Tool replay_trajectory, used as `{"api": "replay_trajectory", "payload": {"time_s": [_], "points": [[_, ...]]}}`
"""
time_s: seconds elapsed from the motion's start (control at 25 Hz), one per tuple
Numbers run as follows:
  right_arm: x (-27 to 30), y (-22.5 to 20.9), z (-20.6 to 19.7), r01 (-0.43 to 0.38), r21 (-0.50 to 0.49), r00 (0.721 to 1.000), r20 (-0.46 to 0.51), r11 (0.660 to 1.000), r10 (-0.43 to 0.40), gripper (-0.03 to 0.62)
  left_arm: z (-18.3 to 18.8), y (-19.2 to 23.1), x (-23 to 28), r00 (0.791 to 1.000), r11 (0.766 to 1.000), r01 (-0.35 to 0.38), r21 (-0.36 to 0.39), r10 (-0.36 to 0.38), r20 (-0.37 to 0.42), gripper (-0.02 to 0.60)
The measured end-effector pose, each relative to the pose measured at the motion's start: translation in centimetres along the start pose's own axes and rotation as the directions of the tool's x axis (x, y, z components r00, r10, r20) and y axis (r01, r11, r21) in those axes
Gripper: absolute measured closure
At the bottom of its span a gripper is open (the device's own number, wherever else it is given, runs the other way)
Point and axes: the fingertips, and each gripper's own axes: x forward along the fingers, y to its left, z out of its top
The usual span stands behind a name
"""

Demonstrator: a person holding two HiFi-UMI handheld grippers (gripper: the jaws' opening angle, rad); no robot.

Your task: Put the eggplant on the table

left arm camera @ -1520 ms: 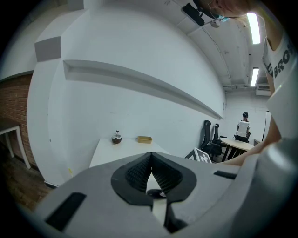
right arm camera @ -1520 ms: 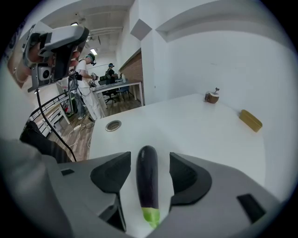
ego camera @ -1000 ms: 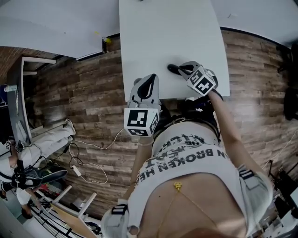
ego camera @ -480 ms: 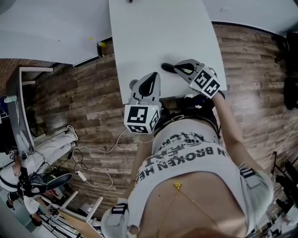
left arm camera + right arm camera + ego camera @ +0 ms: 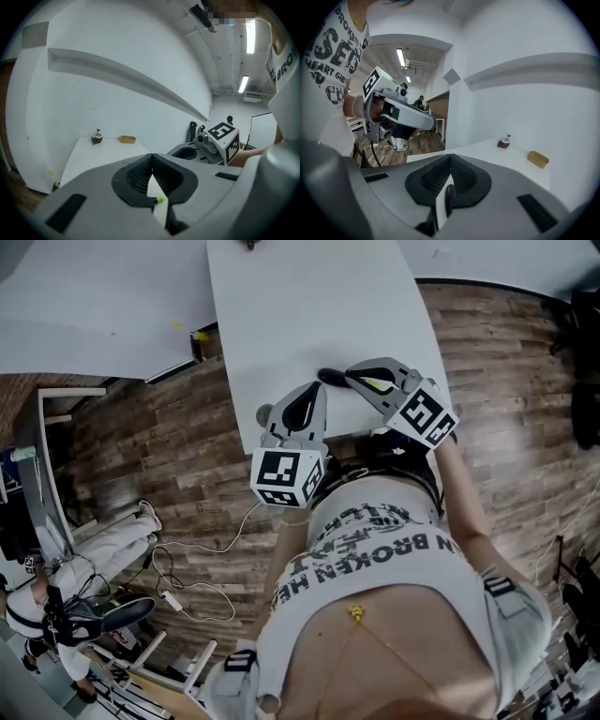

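Right gripper view, right gripper [image 5: 450,161] closed tight on the eggplant [image 5: 449,201]

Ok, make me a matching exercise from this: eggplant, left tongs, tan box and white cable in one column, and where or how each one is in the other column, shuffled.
Column one:
1. eggplant
2. left tongs
3. tan box
4. white cable

Column two:
A. lying on the wooden floor
B. at the far end of the table
C. closed, nothing between them
D. gripped in the right tongs

Pairs: 1-D, 2-C, 3-B, 4-A
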Motion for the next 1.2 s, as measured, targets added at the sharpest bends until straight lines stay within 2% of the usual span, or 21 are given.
{"api": "replay_trajectory", "payload": {"time_s": [0.32, 0.56, 0.92, 1.2], "points": [[-2.8, -0.2, 4.9, 0.025, 0.033, 0.980, 0.199, 0.999, -0.031, 0.586, 1.7, -1.6, 0.6, 0.998, 0.999, 0.039, 0.033, -0.041, 0.048, 0.577], [-4.3, -0.8, 7.6, 0.053, 0.068, 0.952, 0.297, 0.996, -0.071, 0.586, 3.5, -1.8, 0.8, 0.995, 0.997, 0.051, 0.063, -0.056, 0.088, 0.577], [-5.8, -1.1, 9.9, 0.085, 0.087, 0.926, 0.360, 0.993, -0.111, 0.586, 6.0, -1.7, 0.4, 0.986, 0.993, 0.064, 0.095, -0.077, 0.148, 0.577], [-6.9, -1.3, 11.0, 0.105, 0.086, 0.918, 0.375, 0.991, -0.130, 0.586, 7.4, -2.4, 0.2, 0.979, 0.991, 0.079, 0.111, -0.098, 0.178, 0.577]]}}
